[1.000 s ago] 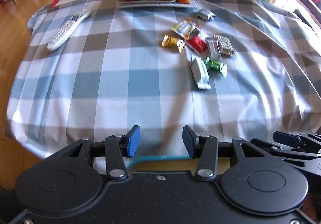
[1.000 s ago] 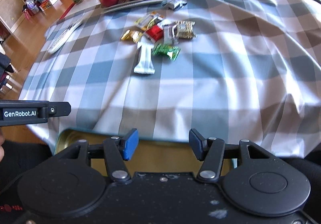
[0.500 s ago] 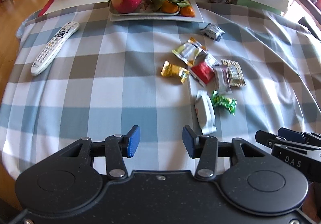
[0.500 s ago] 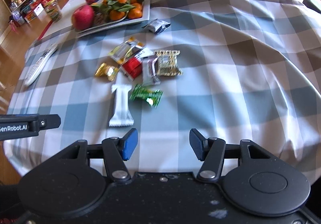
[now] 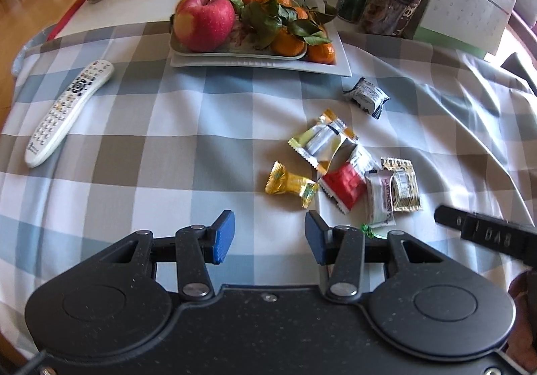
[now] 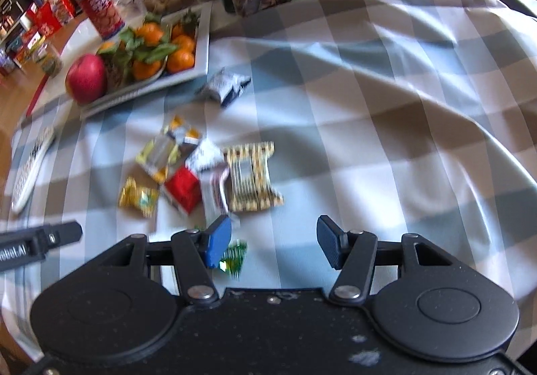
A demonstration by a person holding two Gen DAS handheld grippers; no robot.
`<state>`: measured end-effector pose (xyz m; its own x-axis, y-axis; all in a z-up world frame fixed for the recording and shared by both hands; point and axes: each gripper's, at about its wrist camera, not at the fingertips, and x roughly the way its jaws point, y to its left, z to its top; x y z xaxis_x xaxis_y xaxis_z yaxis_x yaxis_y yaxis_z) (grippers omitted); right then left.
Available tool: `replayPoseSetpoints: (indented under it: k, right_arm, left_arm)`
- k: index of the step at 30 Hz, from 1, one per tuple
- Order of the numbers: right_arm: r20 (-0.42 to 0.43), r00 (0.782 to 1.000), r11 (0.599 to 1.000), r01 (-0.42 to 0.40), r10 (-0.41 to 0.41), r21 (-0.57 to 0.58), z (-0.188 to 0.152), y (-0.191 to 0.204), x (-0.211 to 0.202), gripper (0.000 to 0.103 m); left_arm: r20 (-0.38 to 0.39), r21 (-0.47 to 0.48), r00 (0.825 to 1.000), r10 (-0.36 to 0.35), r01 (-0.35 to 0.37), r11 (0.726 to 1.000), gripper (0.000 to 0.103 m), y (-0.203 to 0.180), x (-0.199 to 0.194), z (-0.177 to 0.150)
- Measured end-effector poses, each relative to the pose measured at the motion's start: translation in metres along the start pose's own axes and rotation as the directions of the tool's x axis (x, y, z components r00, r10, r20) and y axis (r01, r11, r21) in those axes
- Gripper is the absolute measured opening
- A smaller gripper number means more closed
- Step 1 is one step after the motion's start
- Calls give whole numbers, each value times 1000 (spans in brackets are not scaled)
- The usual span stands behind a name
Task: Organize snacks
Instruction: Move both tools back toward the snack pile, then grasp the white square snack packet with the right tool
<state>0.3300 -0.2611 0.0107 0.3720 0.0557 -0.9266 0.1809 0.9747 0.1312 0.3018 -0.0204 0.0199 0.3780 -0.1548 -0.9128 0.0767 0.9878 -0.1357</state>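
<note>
Several wrapped snacks lie in a loose cluster on the checked tablecloth [image 5: 167, 146]: a gold candy [image 5: 290, 183] [image 6: 139, 197], a red packet [image 5: 344, 187] [image 6: 183, 188], a yellow-silver packet [image 5: 322, 140], a pink-white bar [image 5: 381, 200], a brown patterned packet [image 5: 404, 185] [image 6: 251, 178] and a dark packet [image 5: 365, 97] [image 6: 223, 86] set apart. A green candy [image 6: 235, 257] peeks from under my right gripper. My left gripper [image 5: 268, 237] hangs open over bare cloth just short of the gold candy. My right gripper [image 6: 273, 242] is open too, nothing between its fingers.
A white tray [image 5: 339, 67] with an apple [image 5: 204, 22] and tangerines stands behind the snacks. A remote [image 5: 68, 111] lies at the left. Jars, cans and a desk calendar [image 5: 466, 2] crowd the back. The cloth is wrinkled at the right.
Both grippers have moved forward over the table from its near edge to the snack cluster. The white bar and green candy have slipped under the gripper bodies. Jaws stay open.
</note>
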Motion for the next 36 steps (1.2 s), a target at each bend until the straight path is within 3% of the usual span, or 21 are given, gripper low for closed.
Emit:
replayPoseSetpoints:
  k: [8, 14, 23, 36]
  right_arm:
    - [-8, 1000, 997, -8, 8, 71, 38, 8, 22, 60]
    - [5, 1000, 993, -15, 15, 119, 67, 24, 41, 60]
    - [54, 998, 983, 35, -45, 181, 110, 41, 79, 60]
    - [45, 995, 979, 79, -89, 188, 134, 75, 116, 60]
  left_arm:
    - [9, 24, 1000, -22, 21, 999, 54, -5, 2, 13]
    - [67, 26, 998, -12, 11, 1000, 54, -2, -12, 18]
    - [49, -61, 999, -10, 13, 998, 54, 21, -12, 31]
    - [48, -103, 998, -36, 41, 994, 54, 30, -16, 35]
